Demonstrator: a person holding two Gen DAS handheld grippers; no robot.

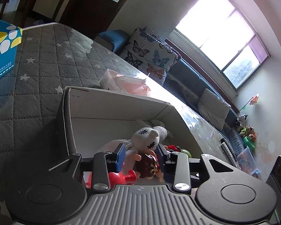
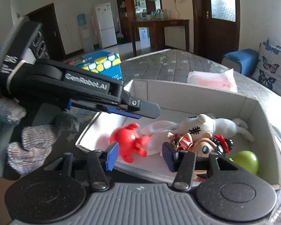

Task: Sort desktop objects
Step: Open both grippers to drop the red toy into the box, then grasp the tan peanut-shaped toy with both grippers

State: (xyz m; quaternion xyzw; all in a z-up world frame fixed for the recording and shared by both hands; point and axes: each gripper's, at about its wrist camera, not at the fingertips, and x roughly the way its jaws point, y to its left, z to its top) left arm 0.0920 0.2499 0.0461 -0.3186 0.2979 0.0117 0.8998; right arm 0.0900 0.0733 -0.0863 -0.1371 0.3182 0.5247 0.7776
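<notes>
An open cardboard box [image 2: 196, 93] stands on the grey star-quilted table and holds toys: a white knit rabbit [image 2: 206, 124], a red octopus toy [image 2: 130, 139], a small brown-haired doll [image 1: 148, 166], a figure in a black and red hat [image 2: 223, 143] and a green ball [image 2: 246, 159]. My left gripper [image 1: 140, 154] is open and hovers over the box above the doll and rabbit; it also shows in the right wrist view [image 2: 140, 109]. My right gripper [image 2: 140, 155] is open and empty at the box's near edge, next to the red toy.
A blue box with yellow and white dots [image 2: 103, 64] stands on the table behind the cardboard box. A pink plastic packet [image 2: 213, 80] lies beyond it. A sofa with a butterfly cushion [image 1: 149, 50] runs along the window wall.
</notes>
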